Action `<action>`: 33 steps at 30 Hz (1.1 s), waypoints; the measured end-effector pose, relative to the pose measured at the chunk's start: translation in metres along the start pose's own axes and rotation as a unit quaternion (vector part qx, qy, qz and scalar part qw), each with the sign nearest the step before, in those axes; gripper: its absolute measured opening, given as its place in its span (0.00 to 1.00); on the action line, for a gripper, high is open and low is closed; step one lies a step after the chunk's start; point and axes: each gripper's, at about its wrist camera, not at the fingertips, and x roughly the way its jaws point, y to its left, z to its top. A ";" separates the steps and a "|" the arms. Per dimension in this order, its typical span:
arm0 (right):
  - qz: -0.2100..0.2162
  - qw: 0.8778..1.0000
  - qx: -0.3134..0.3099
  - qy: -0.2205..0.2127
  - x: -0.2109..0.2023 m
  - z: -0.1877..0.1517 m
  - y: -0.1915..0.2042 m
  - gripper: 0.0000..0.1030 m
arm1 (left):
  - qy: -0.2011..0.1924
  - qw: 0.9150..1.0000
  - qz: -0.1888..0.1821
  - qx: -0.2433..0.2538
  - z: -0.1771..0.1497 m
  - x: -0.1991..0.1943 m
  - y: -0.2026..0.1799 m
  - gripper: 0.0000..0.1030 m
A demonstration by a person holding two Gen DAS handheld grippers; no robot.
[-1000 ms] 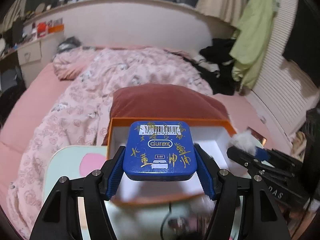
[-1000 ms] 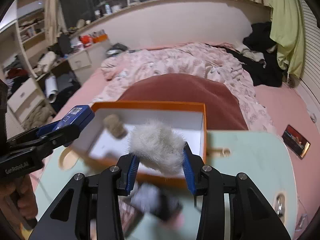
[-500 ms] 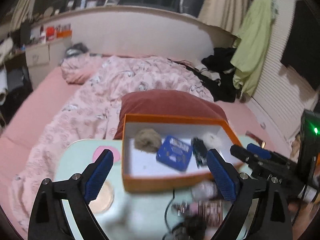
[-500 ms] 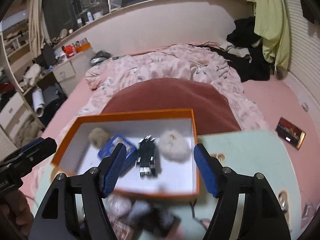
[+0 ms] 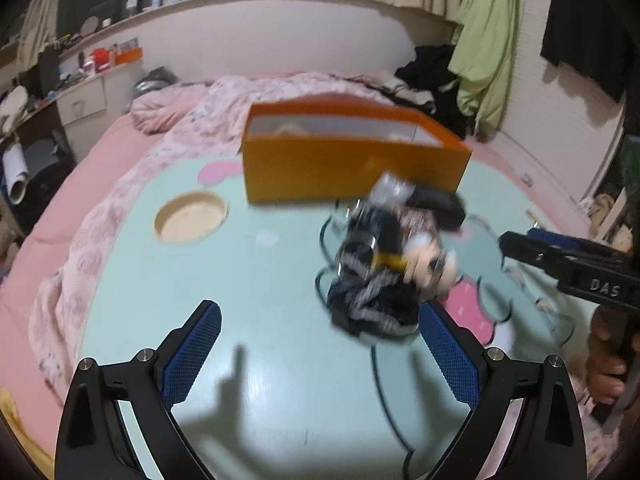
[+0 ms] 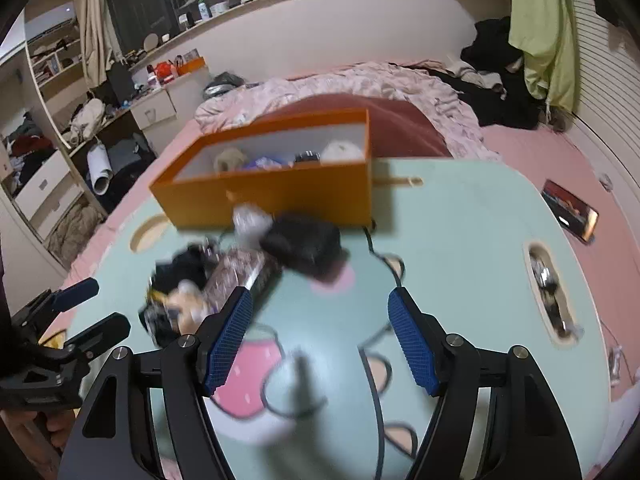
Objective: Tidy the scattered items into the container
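Observation:
An orange box [image 5: 352, 168] [image 6: 272, 196] stands at the far side of a mint-green table [image 5: 260, 280]. In the right wrist view it holds a beige pompom [image 6: 229, 159], a blue tin [image 6: 264, 163], a black item [image 6: 307, 157] and a white pompom [image 6: 342, 151]. A blurred heap of dark items, a patterned packet and a small doll [image 5: 388, 256] [image 6: 240, 268] lies in front of the box. My left gripper [image 5: 320, 356] is open and empty, low over the table, near the heap. My right gripper [image 6: 320, 340] is open and empty, just short of the heap.
The table sits on a pink bed with a floral duvet [image 5: 192, 128] and a dark red pillow [image 6: 400, 128]. Round cup recess [image 5: 190, 218] at the table's left. A black cable [image 6: 380, 360] runs across the table. A phone [image 6: 570, 210] lies on the bed at right.
Both grippers let go of the blue tin and white pompom into the box, then pulled back and dropped low over the table, towards the heap.

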 end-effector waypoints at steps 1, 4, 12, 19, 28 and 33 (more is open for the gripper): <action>-0.004 1.000 -0.002 0.004 0.002 -0.003 -0.001 0.69 | 0.012 1.000 0.003 0.005 -0.004 0.006 0.000 0.96; -0.015 0.999 -0.001 0.031 0.013 -0.013 -0.001 0.69 | 0.033 0.999 0.033 0.019 -0.011 0.019 -0.002 0.98; -0.056 0.993 -0.073 0.069 0.037 -0.020 0.016 1.00 | 0.030 0.999 0.034 0.022 -0.016 0.020 -0.003 1.00; -0.046 0.994 -0.079 0.065 0.039 -0.023 0.013 1.00 | 0.027 0.999 0.032 0.025 -0.017 0.020 -0.003 1.00; -0.043 0.994 -0.084 0.064 0.038 -0.024 0.018 1.00 | 0.027 0.999 0.032 0.025 -0.018 0.020 -0.003 1.00; -0.043 0.994 -0.084 0.064 0.038 -0.024 0.017 1.00 | 0.027 0.999 0.029 0.027 -0.018 0.019 -0.004 1.00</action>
